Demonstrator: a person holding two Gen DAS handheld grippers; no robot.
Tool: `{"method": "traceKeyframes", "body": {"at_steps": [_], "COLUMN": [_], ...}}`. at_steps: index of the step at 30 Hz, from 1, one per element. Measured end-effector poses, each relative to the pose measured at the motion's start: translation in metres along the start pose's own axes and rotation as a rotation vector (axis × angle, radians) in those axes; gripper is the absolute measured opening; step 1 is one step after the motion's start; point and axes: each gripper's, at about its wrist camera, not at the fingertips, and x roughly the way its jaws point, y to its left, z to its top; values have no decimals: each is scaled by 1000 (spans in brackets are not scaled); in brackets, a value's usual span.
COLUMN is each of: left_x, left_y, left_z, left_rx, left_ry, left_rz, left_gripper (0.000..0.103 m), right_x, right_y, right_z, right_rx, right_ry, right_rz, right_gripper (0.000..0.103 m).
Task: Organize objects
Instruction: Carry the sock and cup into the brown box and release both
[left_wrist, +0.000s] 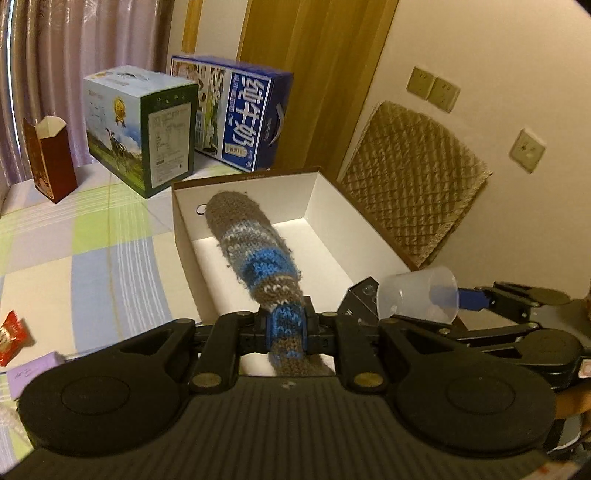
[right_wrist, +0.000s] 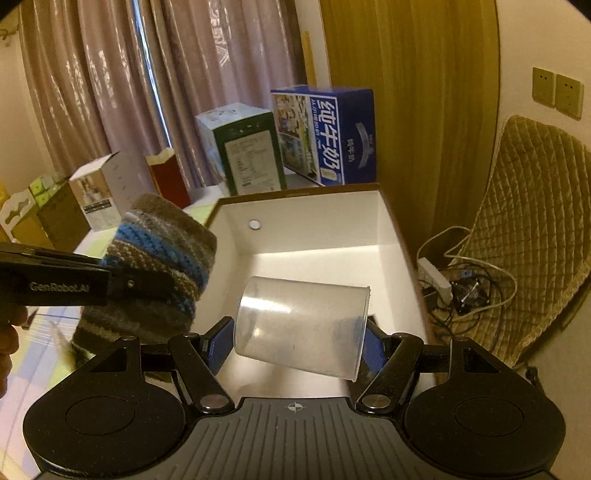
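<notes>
Spreading under everything was a bed cover (left_wrist: 92, 258) in pastel checks, with a shiny curtain (right_wrist: 110, 92) hanging behind it. At its far edge stood a blue milk carton case (left_wrist: 243, 110) and, just beside it, a green-and-white milk case (left_wrist: 140, 129), with a small dark red box (left_wrist: 50, 158) further to the side. Against the wall leaned a quilted cushion (left_wrist: 413, 177). Nearer lay an open cardboard box (left_wrist: 332, 206), white inside and bare on its floor.

The left gripper (left_wrist: 286, 328) had its jaws clamped shut on a knitted sleeve (left_wrist: 251, 243) striped brown, grey and blue, which stuck out forward above the box's interior; its loose end trailed back under the gripper. The right gripper (right_wrist: 295, 339) held a clear plastic cup (right_wrist: 303, 325) sideways between its blue pads (right_wrist: 218, 347), the jaws part-way apart and pressing the cup's wall, the cup raised over the box's near end. A small red packet (left_wrist: 11, 336) lay on the cover at the left wrist view's edge.
</notes>
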Motion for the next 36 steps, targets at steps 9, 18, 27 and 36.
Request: {"method": "traceKeyframes", "body": {"at_steps": [9,18,27,36], "left_x": [74,136,139,133], "left_y": [-8,-2,12,12], "left_z": [22,33,31,31], "left_rx": [6,18,14,-1], "left_ry": [72,151,164,172], "left_rz": [59,128,187,185], "left_gripper": [10,23,28,35], "right_x": [43,83,112,114], "right_y": [-35,-50,-54,-58], "right_z": [25,37,40,40], "right_rx": [-38,-86,-140,-143], "right_ry": [30,76,113,115], "right_rz": [17,28,38,52], "right_gripper": [67,67,68,70]}}
